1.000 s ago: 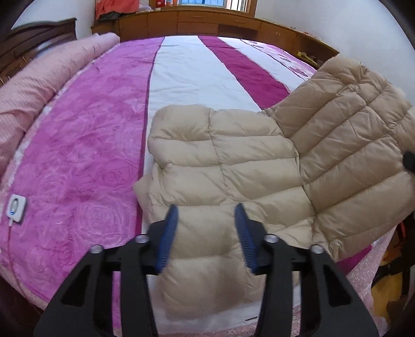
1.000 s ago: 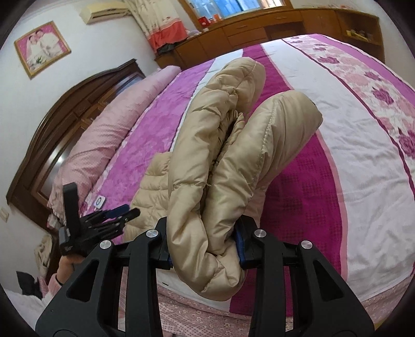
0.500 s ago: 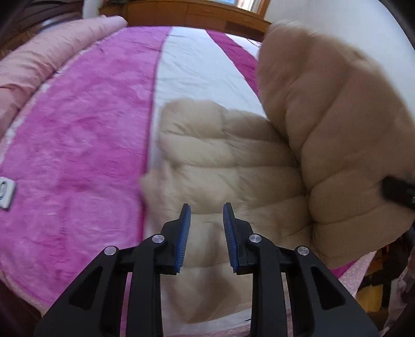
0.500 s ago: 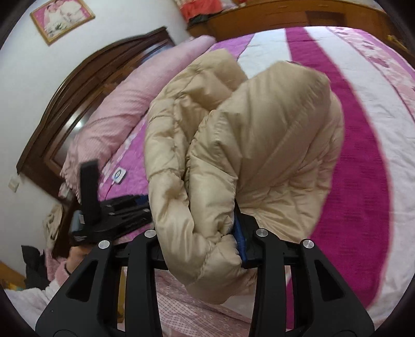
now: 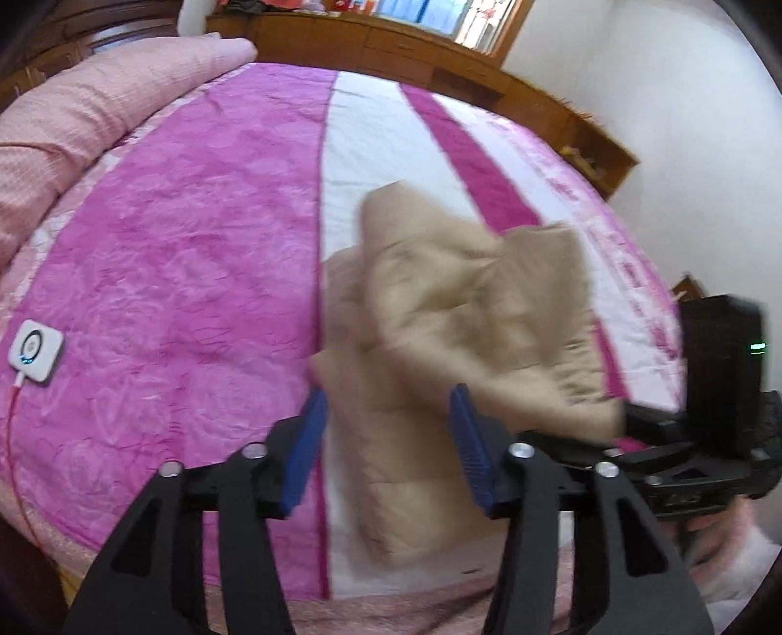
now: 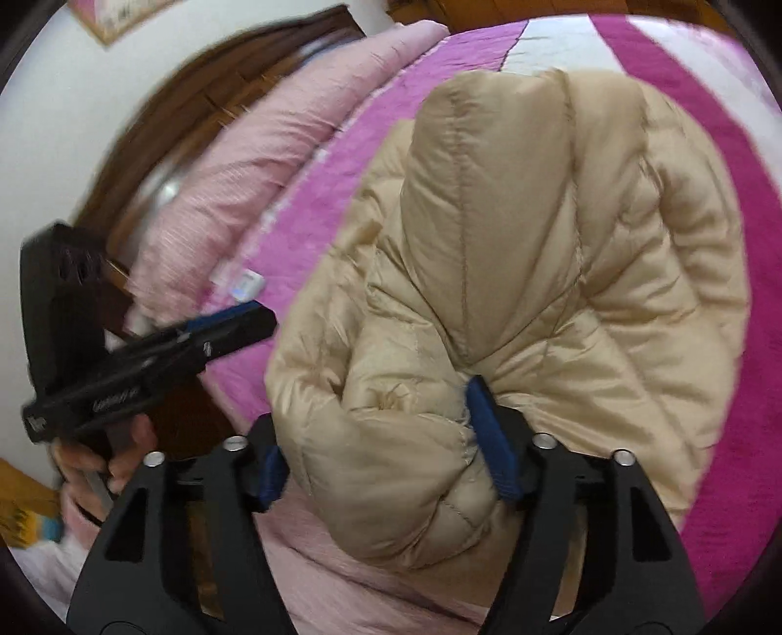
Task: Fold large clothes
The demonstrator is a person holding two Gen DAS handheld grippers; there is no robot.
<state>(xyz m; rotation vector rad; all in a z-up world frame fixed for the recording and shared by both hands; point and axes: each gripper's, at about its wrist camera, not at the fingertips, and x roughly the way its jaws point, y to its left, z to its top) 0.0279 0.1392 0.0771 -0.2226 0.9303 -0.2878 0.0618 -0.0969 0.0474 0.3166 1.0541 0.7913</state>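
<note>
The beige down jacket (image 6: 513, 293) lies bunched near the front edge of the bed (image 5: 171, 254), on the white stripe of the pink and magenta bedspread. One thick fold of it is doubled over the rest.

The right hand-held gripper (image 6: 386, 449) has that puffy fold between its blue pads. Its jaws are opening, so the grip looks to be letting go, though the fabric bulges against both pads. The left hand-held gripper (image 5: 386, 439) hovers over the jacket's near part with nothing between its pads, and its jaws are opening too.

The jacket looks light, soft and springy. The quilted shell seems smooth and probably slippery, so a fold may puff back open once released. Thin spots such as a hem, a cuff or a seam line should give a firmer hold than a fat baffle.

The bed is broad and soft. A rolled pink quilt (image 5: 97, 112) lies along its head end, and a small white controller (image 5: 36, 350) with a cord sits on the bedspread. Wooden cabinets (image 5: 391, 44) run under a window.
</note>
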